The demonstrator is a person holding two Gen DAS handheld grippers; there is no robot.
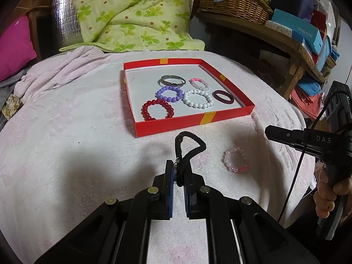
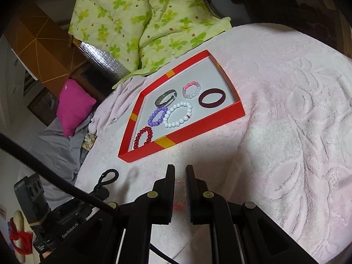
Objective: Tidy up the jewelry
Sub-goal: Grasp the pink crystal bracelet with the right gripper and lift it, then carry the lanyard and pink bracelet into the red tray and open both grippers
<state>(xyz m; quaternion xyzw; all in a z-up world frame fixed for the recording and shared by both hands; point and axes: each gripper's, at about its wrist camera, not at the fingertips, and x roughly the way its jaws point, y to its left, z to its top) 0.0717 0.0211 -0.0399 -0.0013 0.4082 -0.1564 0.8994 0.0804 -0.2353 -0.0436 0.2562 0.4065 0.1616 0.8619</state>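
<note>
Left tongs (image 1: pixel 178 171): pinching the black cord bracelet (image 1: pixel 189 145), loop sticking out just short of the red tray (image 1: pixel 193 122).
Right tongs (image 2: pixel 180 176): pressed together, empty as far as I can tell.
Pink bead bracelet (image 1: pixel 235 160): on the blanket (image 1: pixel 66 154), beside the tray.
Doing it well: lift over the wall, drop it in the bare left side, clear of the red bead bracelet (image 1: pixel 158 112).

We see a pale pink embossed blanket (image 1: pixel 66 132) as the work surface, a green clover-print quilt (image 1: pixel 132 13) behind it, a magenta pillow (image 1: pixel 15 46) far left, a woven wicker basket (image 1: pixel 233 2) and a blue cardboard box (image 1: pixel 297 27) on a wooden shelf (image 1: pixel 275 37).
</note>
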